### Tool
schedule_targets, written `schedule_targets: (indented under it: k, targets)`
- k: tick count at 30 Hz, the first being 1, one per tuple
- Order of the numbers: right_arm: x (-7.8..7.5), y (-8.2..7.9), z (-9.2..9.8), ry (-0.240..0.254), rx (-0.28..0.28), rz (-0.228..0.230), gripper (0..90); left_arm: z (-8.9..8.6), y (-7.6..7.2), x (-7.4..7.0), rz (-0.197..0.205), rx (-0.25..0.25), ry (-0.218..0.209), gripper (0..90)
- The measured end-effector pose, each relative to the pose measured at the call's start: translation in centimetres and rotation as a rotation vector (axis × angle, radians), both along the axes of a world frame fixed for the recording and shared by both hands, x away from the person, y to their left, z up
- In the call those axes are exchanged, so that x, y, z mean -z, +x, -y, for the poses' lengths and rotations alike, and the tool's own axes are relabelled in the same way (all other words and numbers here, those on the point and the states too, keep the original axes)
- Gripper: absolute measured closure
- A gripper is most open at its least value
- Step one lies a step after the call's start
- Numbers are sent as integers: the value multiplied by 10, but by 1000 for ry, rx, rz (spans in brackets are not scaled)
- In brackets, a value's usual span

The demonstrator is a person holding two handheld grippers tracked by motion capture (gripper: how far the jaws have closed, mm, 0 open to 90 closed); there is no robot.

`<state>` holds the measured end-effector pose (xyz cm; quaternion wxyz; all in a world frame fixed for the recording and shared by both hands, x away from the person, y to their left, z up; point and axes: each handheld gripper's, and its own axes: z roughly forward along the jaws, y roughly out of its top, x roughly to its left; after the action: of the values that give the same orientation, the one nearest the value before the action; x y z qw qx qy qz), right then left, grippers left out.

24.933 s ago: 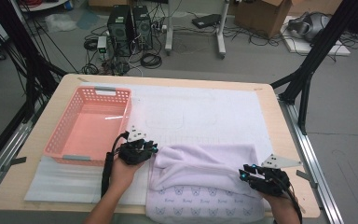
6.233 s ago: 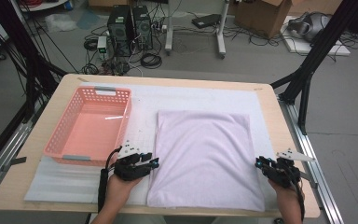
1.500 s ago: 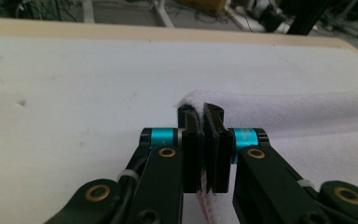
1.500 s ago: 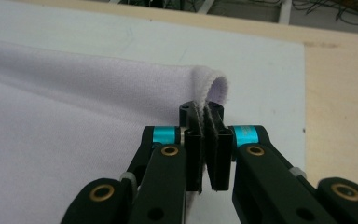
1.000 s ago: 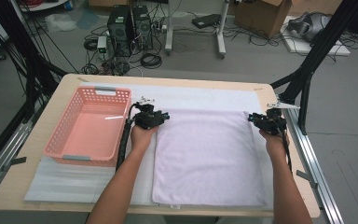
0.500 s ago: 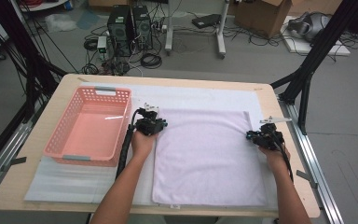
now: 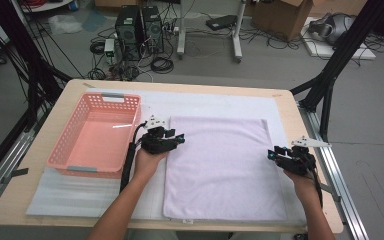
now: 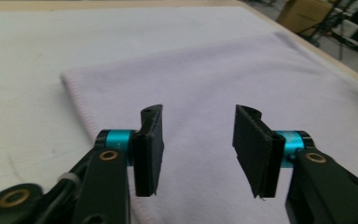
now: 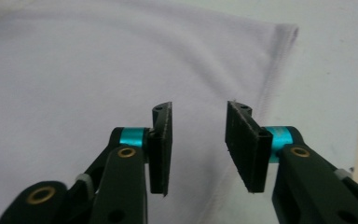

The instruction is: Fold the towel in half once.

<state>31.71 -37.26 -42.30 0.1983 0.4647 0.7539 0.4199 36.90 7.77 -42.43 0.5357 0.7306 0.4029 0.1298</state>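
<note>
The lilac towel (image 7: pixel 225 167) lies flat and squared on the white mat (image 7: pixel 220 102) in the middle of the table (image 7: pixel 300 125), to the right of the pink basket (image 7: pixel 92 135).

Change from one second ago: both hands have pulled back from the towel's far corners toward the person and now sit beside its side edges. The jaws of both grippers have just been opening.

The left gripper (image 8: pixel 198 140) stands with jaws apart over the towel's left edge, with nothing between the pads. The right gripper (image 9: pixel 198 140) likewise stands apart over the right edge, with no cloth pinched.

Judgement: the far edge has been released and the spread or fold step is complete. The next grasp probably falls on the side edges or the near corners.
</note>
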Motion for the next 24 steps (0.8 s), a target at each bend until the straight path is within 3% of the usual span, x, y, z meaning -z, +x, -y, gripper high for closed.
schedule_targets:
  k: [5, 9, 12, 15, 24]
  targets:
    - [2, -28, -7, 36, -24, 23, 409, -7, -23, -8, 42, 59, -54, 409]
    - [0, -44, -10, 33, -14, 55, 223, -11, -40, -3, 68, 55, -53, 337]
    - [-2, -51, -12, 6, -21, 85, 209, -15, -46, 1, 65, 39, -83, 250]
    - [-1, -52, -11, 5, -5, 92, 198, -19, -47, 2, 72, 41, -73, 157]
    - [1, -49, -10, 8, 1, 88, 189, -36, -48, 5, 68, 18, -112, 191]
